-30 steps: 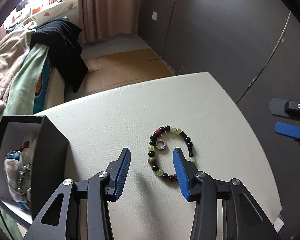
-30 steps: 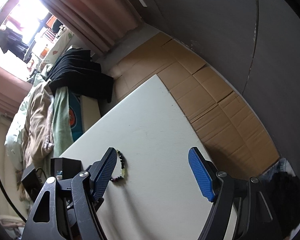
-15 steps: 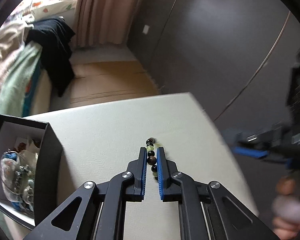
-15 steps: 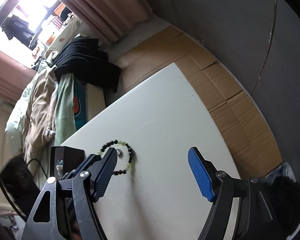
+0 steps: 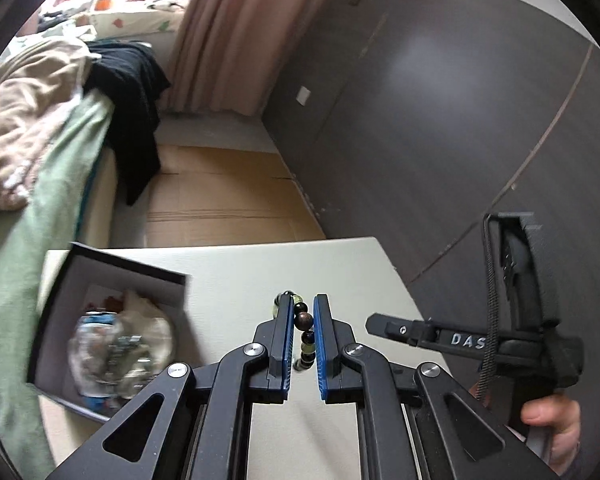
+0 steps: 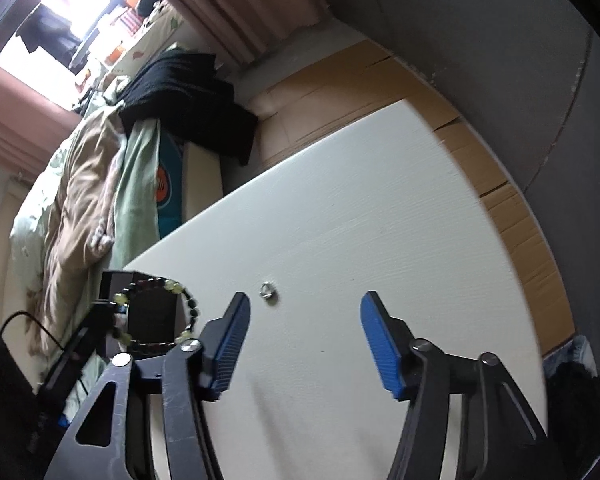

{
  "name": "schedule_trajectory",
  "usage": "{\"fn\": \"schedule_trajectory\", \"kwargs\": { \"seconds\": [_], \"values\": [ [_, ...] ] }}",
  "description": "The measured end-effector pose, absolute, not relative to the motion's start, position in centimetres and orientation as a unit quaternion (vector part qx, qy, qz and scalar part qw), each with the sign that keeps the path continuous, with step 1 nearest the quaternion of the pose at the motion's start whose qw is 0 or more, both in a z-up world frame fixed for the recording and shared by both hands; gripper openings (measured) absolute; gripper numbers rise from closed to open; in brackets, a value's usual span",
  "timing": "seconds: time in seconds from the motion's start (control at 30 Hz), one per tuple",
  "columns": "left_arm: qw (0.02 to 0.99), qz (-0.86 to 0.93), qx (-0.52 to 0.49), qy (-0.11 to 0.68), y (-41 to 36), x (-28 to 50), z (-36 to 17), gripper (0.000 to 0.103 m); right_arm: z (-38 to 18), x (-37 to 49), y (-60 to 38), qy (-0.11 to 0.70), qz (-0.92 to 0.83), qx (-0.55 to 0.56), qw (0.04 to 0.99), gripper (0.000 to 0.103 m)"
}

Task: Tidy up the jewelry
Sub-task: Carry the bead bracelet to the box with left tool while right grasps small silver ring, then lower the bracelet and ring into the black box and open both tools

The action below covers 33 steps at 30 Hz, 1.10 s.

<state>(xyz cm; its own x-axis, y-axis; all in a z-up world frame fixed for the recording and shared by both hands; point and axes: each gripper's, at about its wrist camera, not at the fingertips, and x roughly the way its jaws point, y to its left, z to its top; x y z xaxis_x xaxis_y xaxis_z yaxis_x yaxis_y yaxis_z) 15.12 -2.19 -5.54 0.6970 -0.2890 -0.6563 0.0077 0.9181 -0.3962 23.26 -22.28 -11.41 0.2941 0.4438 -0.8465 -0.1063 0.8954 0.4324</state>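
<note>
My left gripper (image 5: 303, 312) is shut on the bead bracelet (image 5: 305, 322), dark, brown and pale green beads, and holds it lifted above the white table (image 5: 236, 276). In the right wrist view the bracelet (image 6: 188, 304) hangs as a loop from the left gripper in front of the black box (image 6: 152, 312). The open black jewelry box (image 5: 100, 320) with a bag of jewelry inside sits at the left. A small silver ring (image 6: 267, 291) lies on the table (image 6: 380, 220) just ahead of my right gripper (image 6: 304, 320), which is open and empty.
The right gripper's body (image 5: 500, 340) and the hand holding it show at the right of the left wrist view. A bed with blankets and black clothes (image 6: 188, 92) stands beyond the table. Cardboard (image 5: 220, 196) covers the floor by the dark wall.
My left gripper shut on the bracelet and lifted it off the table toward the box. The silver ring stayed on the table. The right gripper moved closer to the ring.
</note>
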Motion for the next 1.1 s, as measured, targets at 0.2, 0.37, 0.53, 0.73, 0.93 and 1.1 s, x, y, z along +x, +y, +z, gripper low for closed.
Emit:
{"fn": "schedule_trajectory", "kwargs": {
  "seconds": [0.2,0.37,0.53,0.73,0.93,1.1],
  "values": [
    [0.909,-0.057,-0.195,0.365,0.7,13.8,-4.7,0.01,-12.1,23.4,-19.7,0.572,0.183,0.12,0.791,0.04],
    [0.908,-0.047,-0.211,0.358,2.8,13.1,-4.4,0.01,-12.5,23.7,-18.0,0.568,0.185,0.099,0.795,0.038],
    [0.907,-0.037,-0.226,0.352,4.8,12.6,-4.3,0.01,-13.1,23.8,-16.4,0.566,0.174,0.054,0.804,0.037],
    [0.908,-0.025,-0.239,0.342,6.7,11.9,-3.7,0.01,-13.5,23.7,-15.0,0.555,0.159,0.008,0.817,0.037],
    [0.905,-0.013,-0.25,0.343,8.3,11.4,-3.7,0.01,-13.7,22.8,-13.0,0.538,0.14,-0.067,0.828,0.025],
    [0.903,0.003,-0.242,0.355,8.7,11.2,-4.0,0.01,-13.5,22.4,-12.6,0.533,0.142,-0.083,0.83,0.014]
  ]
}}
